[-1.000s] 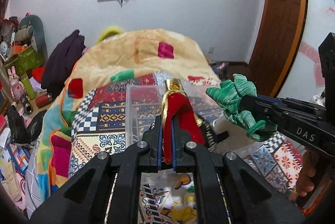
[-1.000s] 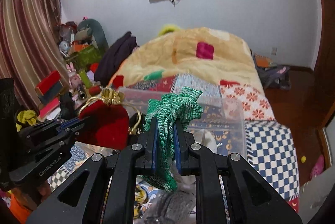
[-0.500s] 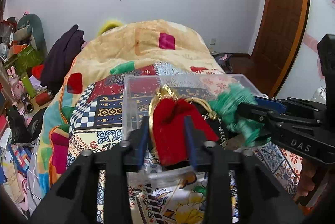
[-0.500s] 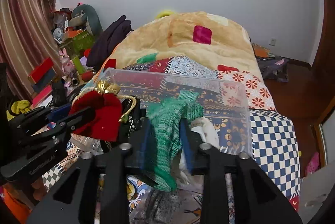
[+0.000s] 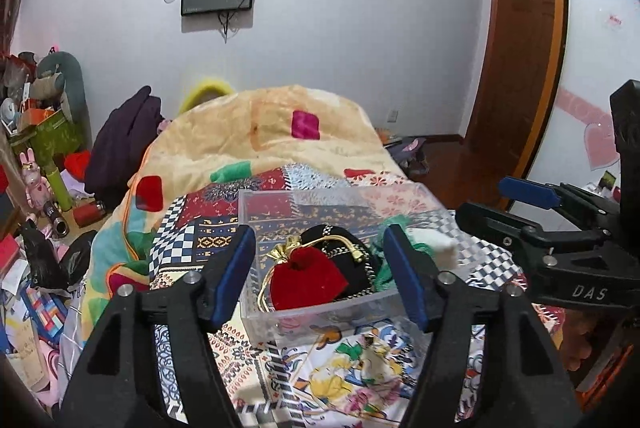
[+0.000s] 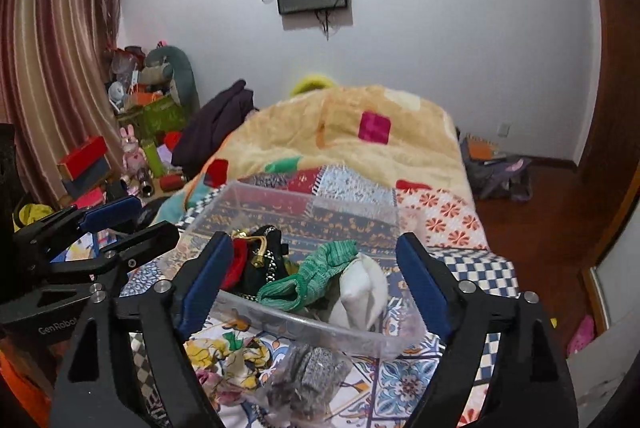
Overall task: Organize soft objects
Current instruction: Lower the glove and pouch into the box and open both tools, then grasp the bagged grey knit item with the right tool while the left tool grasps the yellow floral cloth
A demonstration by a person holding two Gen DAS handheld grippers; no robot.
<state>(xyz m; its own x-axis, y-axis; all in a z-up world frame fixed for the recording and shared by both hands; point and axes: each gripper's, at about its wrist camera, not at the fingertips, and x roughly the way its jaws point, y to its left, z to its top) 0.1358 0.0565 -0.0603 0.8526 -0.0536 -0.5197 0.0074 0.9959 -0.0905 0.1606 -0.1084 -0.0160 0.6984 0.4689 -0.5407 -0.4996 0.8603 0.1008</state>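
Observation:
A clear plastic box (image 5: 256, 324) (image 6: 304, 328) stands on the patterned bedspread. In it lie a red velvet pouch (image 5: 306, 278) with gold cord, a black pouch (image 5: 340, 248), a green knit cloth (image 6: 316, 278) and a white soft item (image 6: 360, 292). My left gripper (image 5: 320, 276) is open and empty, just in front of the box above the red pouch. My right gripper (image 6: 316, 280) is open and empty, in front of the box above the green cloth. The right gripper also shows at the right of the left wrist view (image 5: 532, 212).
A grey knit item in a plastic bag (image 6: 308, 384) lies on the bedspread in front of the box. A beige quilt (image 5: 280, 136) is heaped behind. Cluttered boxes and toys (image 6: 132, 132) stand at the left. A wooden door (image 5: 520, 48) is at the right.
Both grippers have opened. The red pouch dropped from the left gripper and the green cloth from the right gripper; both now lie in the clear box. Both grippers pulled back.

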